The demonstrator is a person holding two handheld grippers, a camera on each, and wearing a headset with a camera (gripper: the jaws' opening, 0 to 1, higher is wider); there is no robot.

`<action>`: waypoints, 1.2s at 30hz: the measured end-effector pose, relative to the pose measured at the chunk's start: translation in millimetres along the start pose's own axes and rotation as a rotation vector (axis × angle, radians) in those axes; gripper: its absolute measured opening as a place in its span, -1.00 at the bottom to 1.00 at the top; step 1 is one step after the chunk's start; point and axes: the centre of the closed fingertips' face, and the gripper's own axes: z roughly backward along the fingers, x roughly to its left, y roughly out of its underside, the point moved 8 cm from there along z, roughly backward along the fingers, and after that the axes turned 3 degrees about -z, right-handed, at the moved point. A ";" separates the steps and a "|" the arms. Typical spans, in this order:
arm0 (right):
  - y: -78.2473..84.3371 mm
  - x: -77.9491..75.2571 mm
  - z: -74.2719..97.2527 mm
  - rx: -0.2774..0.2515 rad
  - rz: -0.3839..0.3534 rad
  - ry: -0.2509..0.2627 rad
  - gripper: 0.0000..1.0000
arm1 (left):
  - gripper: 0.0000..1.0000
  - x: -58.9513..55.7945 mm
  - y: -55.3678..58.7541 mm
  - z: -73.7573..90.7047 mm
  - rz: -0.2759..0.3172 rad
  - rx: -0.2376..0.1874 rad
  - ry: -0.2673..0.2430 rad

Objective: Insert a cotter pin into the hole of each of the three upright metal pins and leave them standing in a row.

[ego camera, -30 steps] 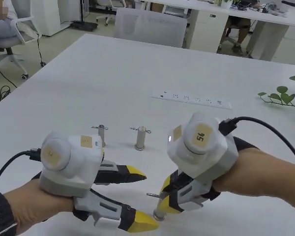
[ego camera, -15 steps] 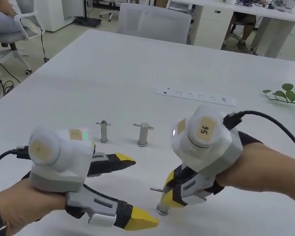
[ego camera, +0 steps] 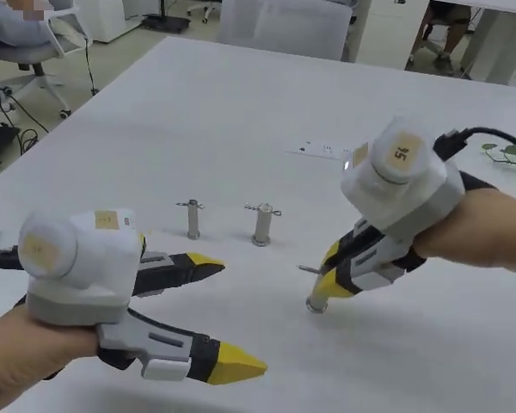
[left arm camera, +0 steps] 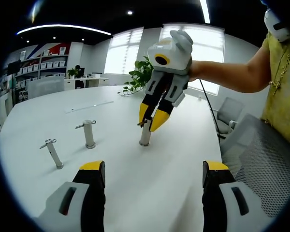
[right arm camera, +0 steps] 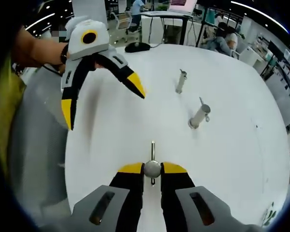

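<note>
While your right claw (right arm camera: 152,170) was closed on the head of the third metal pin (ego camera: 316,302), that pin sat directly between its jaws. Its foot was on the table (ego camera: 241,129), and its long axis was roughly upright, leaning a little along the claw. Its cotter pin (right arm camera: 152,146) was already through the hole, lying crosswise to the pin and pointing straight out past the jaw tips.

Your left claw (ego camera: 238,317) had its jaws spread wide and gripped nothing. The held pin stood ahead of that claw, about on the line midway between its jaws but well apart from them.

The nearer finished pin (ego camera: 262,225) and the farther finished pin (ego camera: 193,220) stood upright beyond the right claw's tips and off to one side of its line. Each carried a cotter pin, and from the left claw they lay ahead and to the left.

The right claw was plainly the closer one, so the coming move looked to be its job. The held pin seemed to stand slightly off the line through the other two, on your side of it. You probably needed to nudge it toward that line before you opened the jaws, keeping its axis vertical so it would not topple.
</note>
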 end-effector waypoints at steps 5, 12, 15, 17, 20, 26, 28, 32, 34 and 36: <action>1.4 -28.1 2.8 -0.003 -0.011 0.017 -0.76 | 0.65 1.5 -0.2 2.1 0.012 -0.007 -0.018; 0.8 -64.2 0.6 0.004 -0.013 0.025 -0.76 | 0.65 7.2 -2.5 1.9 0.029 -0.017 -0.042; 0.8 -72.4 -1.9 0.016 -0.008 0.018 -0.76 | 0.64 10.3 -3.3 0.8 0.032 -0.020 -0.047; 0.3 -78.3 -4.3 0.022 -0.003 0.017 -0.76 | 0.63 11.5 -3.9 0.4 0.035 -0.024 -0.049; -0.9 -85.5 -8.9 0.026 -0.002 0.009 -0.76 | 0.62 13.3 -3.5 -0.3 0.040 -0.023 -0.051; -0.3 -88.2 -14.2 0.038 0.015 -0.009 -0.76 | 0.61 14.9 -2.5 -1.2 0.042 -0.018 -0.054; 2.0 -89.8 -14.8 0.047 0.017 -0.013 -0.76 | 0.61 15.1 -2.6 -1.1 0.044 -0.019 -0.055; 4.6 -91.2 -16.3 0.056 0.026 -0.017 -0.75 | 0.60 15.5 -1.2 -1.1 0.045 -0.013 -0.058; 5.3 -91.5 -17.6 0.059 0.031 -0.020 -0.75 | 0.59 15.2 -0.6 -1.2 0.047 -0.011 -0.057; 5.3 -92.1 -18.3 0.044 0.026 -0.035 -0.75 | 0.58 15.0 -0.6 -1.1 0.046 -0.010 -0.058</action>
